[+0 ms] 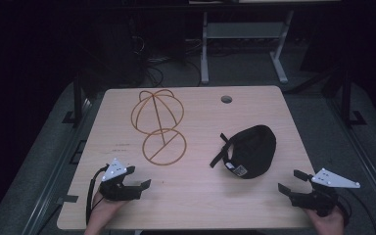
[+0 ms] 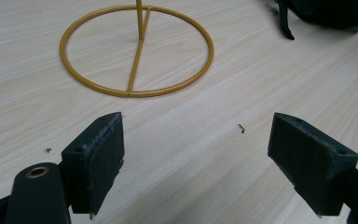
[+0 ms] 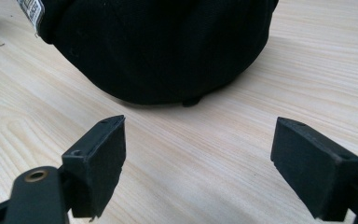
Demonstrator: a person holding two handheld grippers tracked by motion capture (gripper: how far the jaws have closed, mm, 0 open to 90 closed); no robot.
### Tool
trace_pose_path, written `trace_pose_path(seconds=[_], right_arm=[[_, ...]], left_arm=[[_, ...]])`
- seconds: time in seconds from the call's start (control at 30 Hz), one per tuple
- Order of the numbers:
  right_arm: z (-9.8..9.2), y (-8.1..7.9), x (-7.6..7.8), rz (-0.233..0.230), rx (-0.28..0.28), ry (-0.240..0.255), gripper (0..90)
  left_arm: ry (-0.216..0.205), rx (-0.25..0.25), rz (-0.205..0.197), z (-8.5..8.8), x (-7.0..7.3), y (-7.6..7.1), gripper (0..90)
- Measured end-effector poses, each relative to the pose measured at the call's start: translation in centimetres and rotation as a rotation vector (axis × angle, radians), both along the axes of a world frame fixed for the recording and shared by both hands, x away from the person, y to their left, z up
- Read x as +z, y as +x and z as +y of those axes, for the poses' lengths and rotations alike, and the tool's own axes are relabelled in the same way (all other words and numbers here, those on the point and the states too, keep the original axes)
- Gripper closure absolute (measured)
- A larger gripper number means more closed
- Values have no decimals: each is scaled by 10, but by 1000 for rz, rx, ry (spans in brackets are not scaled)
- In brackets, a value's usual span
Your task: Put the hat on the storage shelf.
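The black cap (image 1: 252, 151) lies on the worktop toward the right edge, about midway between the near and far edges, dome up and slumped, with its back strap (image 1: 219, 151) trailing toward the middle and a white label (image 1: 238, 169) showing at the near rim. It is soft cloth, so a pinch on the crown (image 3: 168, 46) would likely just gather fabric and let the cap sag or fold; a hold on the rim looks safer.

The wire stand (image 1: 158, 127), yellow and light, stands toward the far-left part of the worktop, well apart from the cap. Its ring base (image 2: 136, 51) lies flat, and a knock from a cap brought in too low could tip or slide it.

The right gripper (image 1: 293, 182) hovers near the near-right corner, jaws spread with nothing between them, pointing at the cap. The left gripper (image 1: 139, 177) sits by the near-left edge, jaws likewise spread and empty, facing the ring base.
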State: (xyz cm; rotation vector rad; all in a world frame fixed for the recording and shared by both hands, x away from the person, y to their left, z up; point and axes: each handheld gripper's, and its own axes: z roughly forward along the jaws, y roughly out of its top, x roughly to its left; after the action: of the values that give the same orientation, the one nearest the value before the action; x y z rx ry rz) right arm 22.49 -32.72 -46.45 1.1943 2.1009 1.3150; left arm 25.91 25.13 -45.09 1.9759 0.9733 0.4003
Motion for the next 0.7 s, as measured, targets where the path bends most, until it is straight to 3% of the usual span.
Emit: trace_pose_path(seconds=[0.2,0.37,0.47,0.53,0.57,0.63,0.7], right_arm=[[-1,1,0,2,-3,4,175],[-1,-1,1,-2,-9,11,174],[1,-1,3,-9,-5,11,175],[3,-2,3,-8,0,3,175],[3,-2,3,-8,0,3,175],[4,-3,2,-5,10,3,175],[4,-2,2,-2,13,3,174]], left_arm=[[0,-3,10,-2,-1,-1,189],[-14,-36,3,-5,1,-3,189],[-27,-74,2,-12,4,-5,188],[-46,-126,14,-23,5,-7,179],[-46,-126,14,-23,5,-7,175],[-27,-188,14,-35,5,-10,174],[-25,-208,19,-38,5,-10,174]])
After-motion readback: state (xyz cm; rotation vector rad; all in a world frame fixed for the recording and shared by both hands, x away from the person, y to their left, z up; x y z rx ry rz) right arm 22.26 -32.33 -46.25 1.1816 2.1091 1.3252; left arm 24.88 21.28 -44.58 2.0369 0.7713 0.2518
